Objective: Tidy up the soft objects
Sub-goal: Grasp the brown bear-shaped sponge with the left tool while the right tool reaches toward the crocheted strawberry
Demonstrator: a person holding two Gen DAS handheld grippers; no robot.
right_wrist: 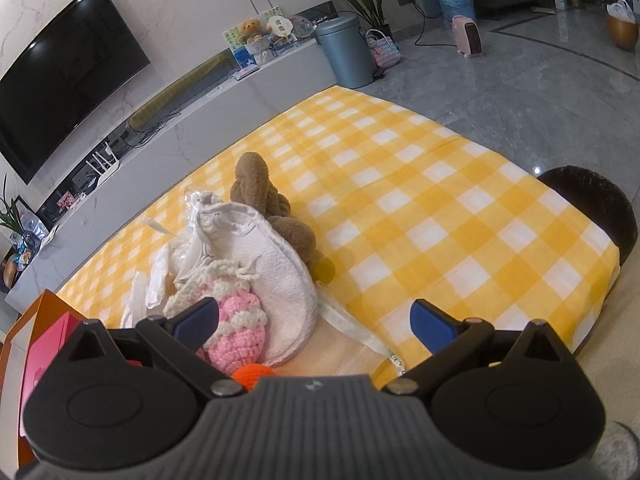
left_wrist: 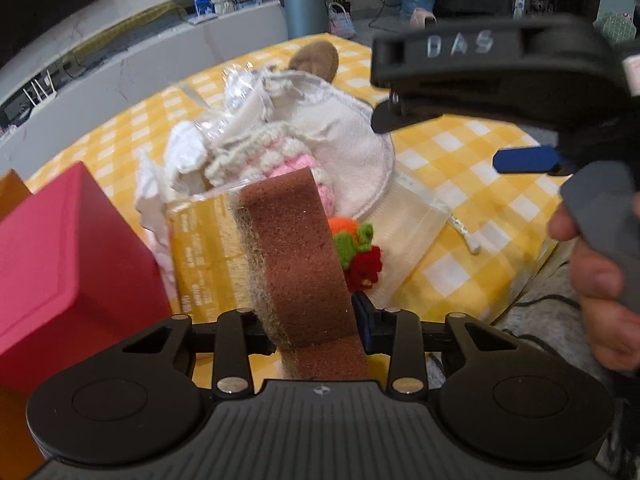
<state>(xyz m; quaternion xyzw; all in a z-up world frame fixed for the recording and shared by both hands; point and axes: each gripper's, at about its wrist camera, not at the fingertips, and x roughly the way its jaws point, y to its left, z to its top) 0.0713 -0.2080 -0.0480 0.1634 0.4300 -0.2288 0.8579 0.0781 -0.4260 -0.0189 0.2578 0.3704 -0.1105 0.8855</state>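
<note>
Clamping the brown, fuzzy-backed rectangular sponge [left_wrist: 304, 264] above the table's [right_wrist: 460, 208] soft pile, the left gripper [left_wrist: 316, 328] could let it slip if squeezed loosely; right gripper [right_wrist: 316, 320] gapes empty.

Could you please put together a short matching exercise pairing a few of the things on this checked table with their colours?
Things:
1. sponge held in the left gripper
2. box at the left edge
3. plush toy behind the pile
4. crocheted pouch

Colours:
A. pink and cream
B. tan brown
C. reddish brown with a grey scouring layer
D. red

Pairs: 1-C, 2-D, 3-B, 4-A
</note>
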